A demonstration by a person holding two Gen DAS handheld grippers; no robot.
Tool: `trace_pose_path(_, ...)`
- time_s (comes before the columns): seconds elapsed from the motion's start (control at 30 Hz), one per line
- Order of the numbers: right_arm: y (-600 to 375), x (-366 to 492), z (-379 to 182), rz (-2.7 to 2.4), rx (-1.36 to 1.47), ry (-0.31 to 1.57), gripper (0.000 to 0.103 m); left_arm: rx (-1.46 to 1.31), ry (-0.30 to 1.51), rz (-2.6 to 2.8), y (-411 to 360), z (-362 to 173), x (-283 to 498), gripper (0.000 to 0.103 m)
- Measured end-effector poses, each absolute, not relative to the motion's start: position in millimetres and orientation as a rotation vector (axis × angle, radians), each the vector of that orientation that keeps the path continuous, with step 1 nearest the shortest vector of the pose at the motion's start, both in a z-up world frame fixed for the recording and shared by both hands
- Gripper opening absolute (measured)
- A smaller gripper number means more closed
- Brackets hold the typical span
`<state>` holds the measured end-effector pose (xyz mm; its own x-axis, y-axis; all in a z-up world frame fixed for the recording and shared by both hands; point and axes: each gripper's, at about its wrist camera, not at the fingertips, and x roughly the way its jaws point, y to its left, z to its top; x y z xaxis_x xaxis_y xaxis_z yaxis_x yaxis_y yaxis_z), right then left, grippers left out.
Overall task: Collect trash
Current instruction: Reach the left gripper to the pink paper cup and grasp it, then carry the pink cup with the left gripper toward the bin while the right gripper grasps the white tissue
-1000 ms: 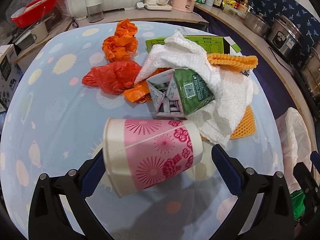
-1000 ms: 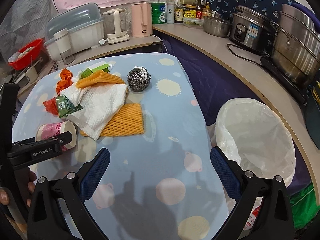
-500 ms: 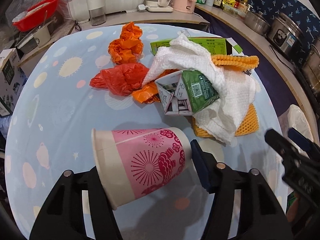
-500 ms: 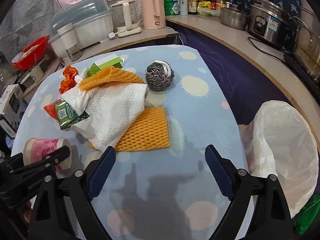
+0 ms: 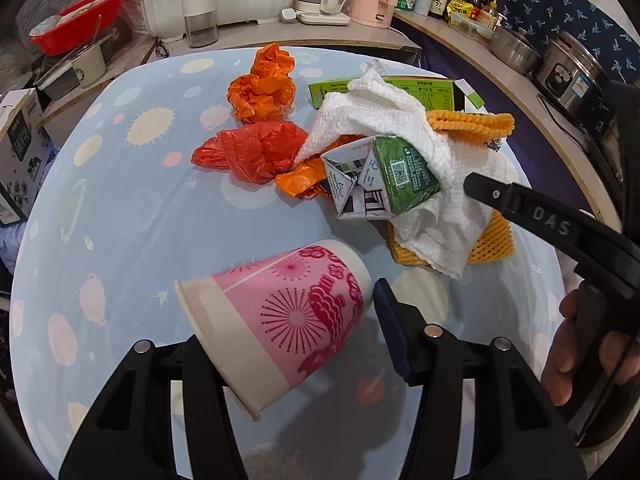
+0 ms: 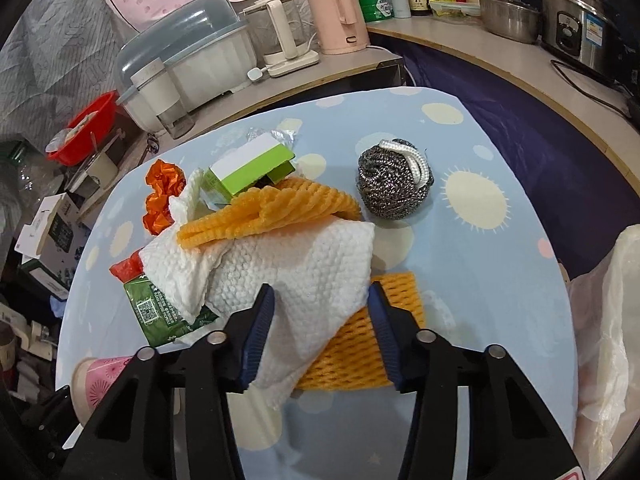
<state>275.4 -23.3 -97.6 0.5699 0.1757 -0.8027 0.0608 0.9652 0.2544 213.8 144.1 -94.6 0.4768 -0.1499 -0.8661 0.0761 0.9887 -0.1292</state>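
Note:
My left gripper [image 5: 288, 320] is shut on a pink paper cup [image 5: 280, 320] that lies on its side, lifted a little above the blue tablecloth [image 5: 120, 208]. My right gripper [image 6: 320, 320] is partly closed around a white paper towel [image 6: 304, 268], with one finger on each side of it; whether it grips the towel I cannot tell. The towel lies on orange foam netting [image 6: 360, 356], beside a green carton [image 5: 380, 180]. Orange and red plastic bags [image 5: 260, 120] lie behind. The right gripper's arm shows in the left wrist view [image 5: 552, 232].
A steel scourer [image 6: 394, 184] and a green-white box [image 6: 252, 168] sit on the table's far side. A white-lined trash bin [image 6: 608, 320] stands off the table's right edge. Counters with kettles, pots and a dish rack ring the table.
My left gripper closed on the pink cup and raised it. My right gripper moved forward to the paper towel and its fingers narrowed around it.

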Motion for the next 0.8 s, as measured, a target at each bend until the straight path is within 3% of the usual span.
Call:
trace_pose_path(0.03,-23.0,273.8,-98.0,0.076,0.267,0.968,0.006,-0.078,1.066,-0.140,143.8,-94.2,213.0,0.048)
trace_pose_path(0.17,-23.6,257.8,-89.7,0.084,0.240,0.933,0.004,-0.081,1.069,-0.144,144.7,-91.6,208.9,0.036)
trace_pose_path(0.4,-44.3,218.5,-53.3,0.049,0.262,0.859,0.004,-0.082,1.040,-0.154,144.3,-74.3,193.7,0.031)
trace_pose_path(0.8,-90.1,144.9,-11.4,-0.066,0.291,0.773,0.004,-0.084,1.010,-0.188,139.2,-53.1,163.2,0.003)
